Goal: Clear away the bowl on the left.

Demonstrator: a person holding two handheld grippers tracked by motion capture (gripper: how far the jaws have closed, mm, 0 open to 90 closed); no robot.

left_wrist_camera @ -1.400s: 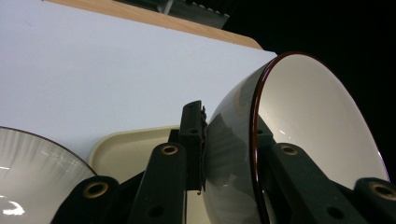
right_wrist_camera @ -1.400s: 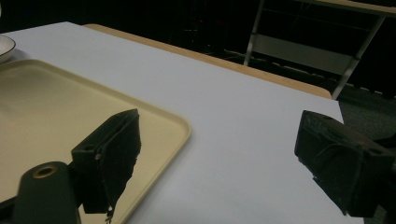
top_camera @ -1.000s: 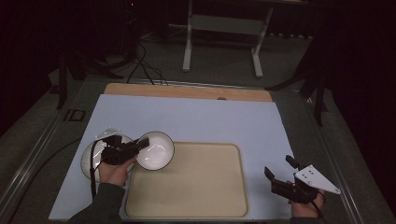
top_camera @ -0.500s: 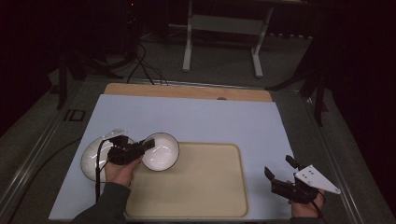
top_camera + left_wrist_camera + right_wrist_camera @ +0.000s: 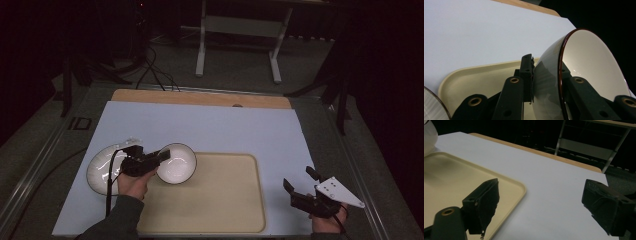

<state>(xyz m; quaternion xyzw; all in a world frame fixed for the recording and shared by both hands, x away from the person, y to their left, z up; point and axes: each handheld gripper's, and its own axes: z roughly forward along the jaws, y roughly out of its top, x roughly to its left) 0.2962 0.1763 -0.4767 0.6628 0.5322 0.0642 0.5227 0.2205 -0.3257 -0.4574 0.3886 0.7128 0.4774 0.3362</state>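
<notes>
The high view shows the left gripper (image 5: 161,157) with its jaws closed on the rim of a white bowl (image 5: 177,163), held tilted over the left edge of the beige tray (image 5: 220,200), beside a plate (image 5: 102,167), while the right gripper (image 5: 299,186) rests with jaws wide open and empty near the right edge of the bench (image 5: 210,125).

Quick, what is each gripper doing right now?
Left gripper: shut on the bowl rim, at the tray corner.
Right gripper: open, holding nothing.
</notes>
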